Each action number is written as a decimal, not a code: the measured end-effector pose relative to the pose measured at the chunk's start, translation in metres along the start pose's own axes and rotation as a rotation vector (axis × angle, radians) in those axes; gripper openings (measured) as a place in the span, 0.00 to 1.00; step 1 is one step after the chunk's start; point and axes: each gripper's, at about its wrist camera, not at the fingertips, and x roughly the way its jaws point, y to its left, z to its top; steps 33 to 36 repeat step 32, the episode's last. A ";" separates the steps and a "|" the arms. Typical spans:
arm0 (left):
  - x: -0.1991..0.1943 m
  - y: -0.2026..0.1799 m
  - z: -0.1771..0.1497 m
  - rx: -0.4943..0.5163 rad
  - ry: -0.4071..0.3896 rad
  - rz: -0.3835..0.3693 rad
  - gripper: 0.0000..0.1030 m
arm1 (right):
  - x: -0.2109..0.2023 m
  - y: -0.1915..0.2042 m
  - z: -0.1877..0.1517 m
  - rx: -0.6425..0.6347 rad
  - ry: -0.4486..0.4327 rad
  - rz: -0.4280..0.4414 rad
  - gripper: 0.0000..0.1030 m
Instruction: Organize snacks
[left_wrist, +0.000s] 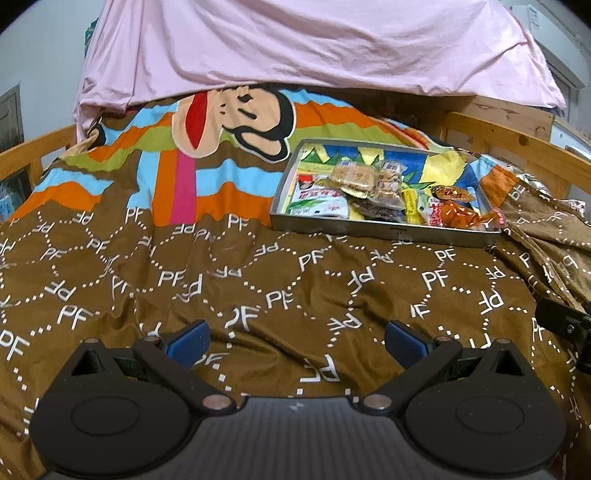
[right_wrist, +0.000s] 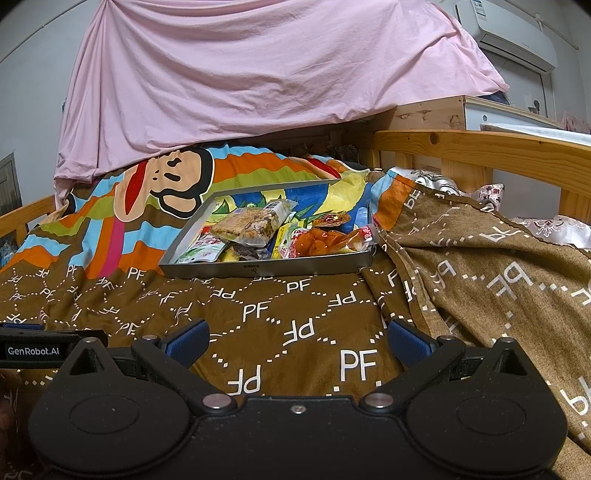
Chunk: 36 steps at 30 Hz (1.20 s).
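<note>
A shallow grey metal tray (left_wrist: 384, 232) rests on the bed and holds several wrapped snacks (left_wrist: 354, 177): brown cracker packs, a white-green pouch, yellow packets and red-orange packs. It also shows in the right wrist view (right_wrist: 266, 266), with the snacks (right_wrist: 247, 225) piled in it. My left gripper (left_wrist: 295, 341) is open and empty, low over the brown blanket, well short of the tray. My right gripper (right_wrist: 297, 341) is open and empty, also short of the tray. The left gripper's body (right_wrist: 33, 349) shows at the left edge of the right wrist view.
A brown "PF" blanket (left_wrist: 258, 288) with a cartoon monkey covers the bed. A pink sheet (right_wrist: 240, 74) hangs behind. Wooden bed rails (right_wrist: 480, 147) run along the right and left sides. A folded blanket edge (right_wrist: 480, 277) lies right of the tray.
</note>
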 end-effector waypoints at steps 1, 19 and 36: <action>0.000 0.001 0.000 -0.006 0.003 0.003 1.00 | 0.000 0.000 0.000 0.001 0.000 -0.001 0.99; 0.000 0.006 0.002 -0.026 0.014 0.028 1.00 | 0.000 0.001 0.000 0.000 0.001 -0.001 0.99; -0.001 0.005 0.001 -0.014 0.012 0.014 1.00 | 0.002 0.002 -0.002 -0.003 0.003 -0.001 0.99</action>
